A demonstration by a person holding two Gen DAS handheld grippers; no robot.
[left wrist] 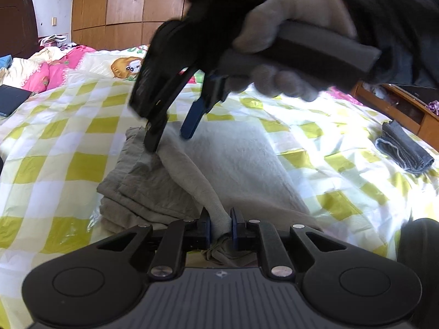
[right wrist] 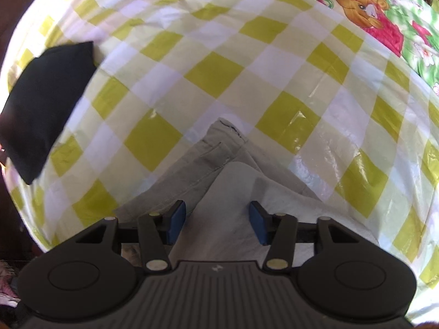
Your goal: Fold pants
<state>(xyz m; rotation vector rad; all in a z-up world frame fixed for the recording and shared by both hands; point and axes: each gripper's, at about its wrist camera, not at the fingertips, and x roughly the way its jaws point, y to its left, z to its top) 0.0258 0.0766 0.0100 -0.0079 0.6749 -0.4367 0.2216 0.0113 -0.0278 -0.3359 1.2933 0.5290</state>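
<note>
Grey pants [left wrist: 225,161] lie partly folded on the yellow-checked bed cover [left wrist: 68,164]. At the bottom of the left wrist view, my left gripper [left wrist: 221,227] is shut on a pinched ridge of the pants' fabric, which rises slightly toward the pads. My right gripper [left wrist: 172,134], held by a grey-gloved hand [left wrist: 290,11], points down at the far left corner of the pants, with one fingertip [left wrist: 153,142] on the cloth. In the right wrist view the right gripper [right wrist: 218,223] is open, its blue pads apart over the pale fabric of the pants [right wrist: 219,164].
A folded dark denim cloth [left wrist: 403,150] lies on the right of the bed, and a dark flat item [left wrist: 13,98] on the left. A dark folded cloth [right wrist: 46,109] sits left of the pants. A pink quilt [left wrist: 55,71] and a wooden wardrobe [left wrist: 123,5] are behind.
</note>
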